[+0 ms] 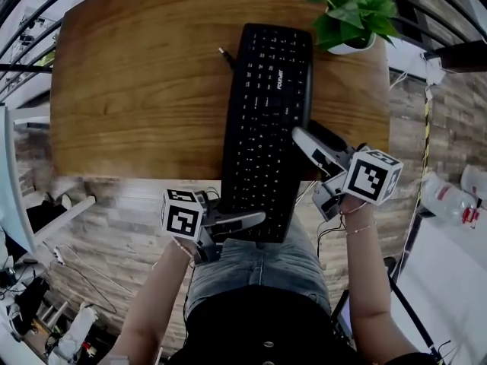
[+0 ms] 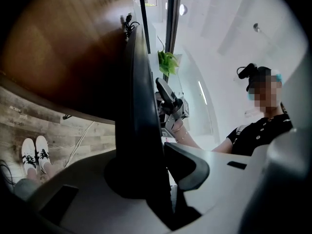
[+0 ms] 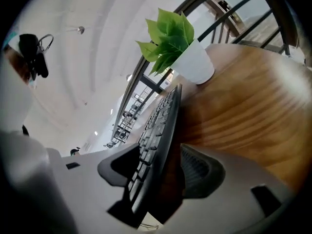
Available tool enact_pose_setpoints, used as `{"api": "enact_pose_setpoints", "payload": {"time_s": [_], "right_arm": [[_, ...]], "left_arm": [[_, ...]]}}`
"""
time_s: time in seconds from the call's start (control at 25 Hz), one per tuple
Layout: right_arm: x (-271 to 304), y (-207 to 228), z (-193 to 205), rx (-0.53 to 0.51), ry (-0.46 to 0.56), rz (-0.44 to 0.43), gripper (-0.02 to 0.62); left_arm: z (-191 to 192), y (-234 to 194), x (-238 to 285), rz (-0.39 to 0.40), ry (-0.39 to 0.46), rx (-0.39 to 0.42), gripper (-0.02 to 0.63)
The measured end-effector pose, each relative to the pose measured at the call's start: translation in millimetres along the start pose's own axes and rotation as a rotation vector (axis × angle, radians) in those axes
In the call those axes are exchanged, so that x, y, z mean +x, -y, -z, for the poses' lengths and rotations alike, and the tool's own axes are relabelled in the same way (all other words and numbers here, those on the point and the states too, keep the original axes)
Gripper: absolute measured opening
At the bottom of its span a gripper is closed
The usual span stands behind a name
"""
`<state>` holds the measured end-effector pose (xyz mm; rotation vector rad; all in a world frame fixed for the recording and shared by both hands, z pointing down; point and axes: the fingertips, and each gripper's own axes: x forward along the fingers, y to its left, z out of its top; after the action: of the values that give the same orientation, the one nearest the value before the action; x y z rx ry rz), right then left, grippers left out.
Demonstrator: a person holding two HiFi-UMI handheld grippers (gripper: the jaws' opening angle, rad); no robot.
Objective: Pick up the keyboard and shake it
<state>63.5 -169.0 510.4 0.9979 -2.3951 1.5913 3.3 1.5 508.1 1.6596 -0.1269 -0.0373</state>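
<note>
A black keyboard stretches lengthwise from the wooden table out past its near edge, over the person's lap. My left gripper is shut on the keyboard's near end; in the left gripper view the dark slab is pinched between the pads of that gripper. My right gripper straddles the keyboard's right long edge. In the right gripper view the keyboard runs between that gripper's jaws, and a strip of table shows between it and the right pad, so this gripper is open.
A potted green plant in a white pot stands at the table's far right corner, close to the keyboard's far end. The keyboard's cable plug lies just left of that end. Black railings and a wood-plank floor surround the table.
</note>
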Motion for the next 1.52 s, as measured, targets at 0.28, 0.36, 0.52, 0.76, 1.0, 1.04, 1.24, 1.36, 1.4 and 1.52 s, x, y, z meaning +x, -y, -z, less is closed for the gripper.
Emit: {"api": "enact_pose_setpoints", "payload": {"time_s": [0.28,0.36,0.52,0.76,1.0,1.04,1.24,1.36,1.4,1.52], "right_arm": [[18.9,-3.4,-13.1,0.091,-0.011,-0.098,0.242],[24.5,-5.4,-13.9,0.121,-0.023,-0.131,0.241],[40.0,-6.9,-13.4,0.156,-0.055,-0.170,0.241],[53.5,-13.5,-16.3,0.157,-0.088,-0.229,0.205],[57.7,-12.0,-16.6,0.166,-0.100,-0.243,0.140],[58.0,-11.9,-16.4,0.159,-0.100,-0.237,0.134],[56.3,-15.2,-17.3,0.123,-0.097,-0.221,0.130],[53.3,-18.1,-20.3,0.101,-0.078,-0.216,0.130],[52.5,-19.9,-21.6,0.091,-0.071,-0.216,0.130],[50.7,-26.3,-26.6,0.065,-0.055,-0.230,0.130]], "left_arm": [[2.2,14.5,1.9,0.053,0.009,-0.046,0.118],[3.3,15.9,1.6,0.058,0.004,-0.051,0.118],[1.2,17.5,-2.5,0.081,-0.009,-0.065,0.118],[-1.3,18.8,-5.8,0.080,-0.038,-0.049,0.118],[-3.1,9.0,-5.7,0.028,-0.038,-0.016,0.121],[-3.4,7.6,-5.2,0.026,-0.031,-0.009,0.121],[-2.6,7.8,-3.1,0.027,-0.002,0.000,0.120],[-2.7,9.8,-1.5,0.037,0.002,0.007,0.120],[-2.9,10.5,-1.7,0.039,0.003,0.013,0.120],[-5.1,10.9,-3.0,0.032,0.001,0.055,0.120]]}}
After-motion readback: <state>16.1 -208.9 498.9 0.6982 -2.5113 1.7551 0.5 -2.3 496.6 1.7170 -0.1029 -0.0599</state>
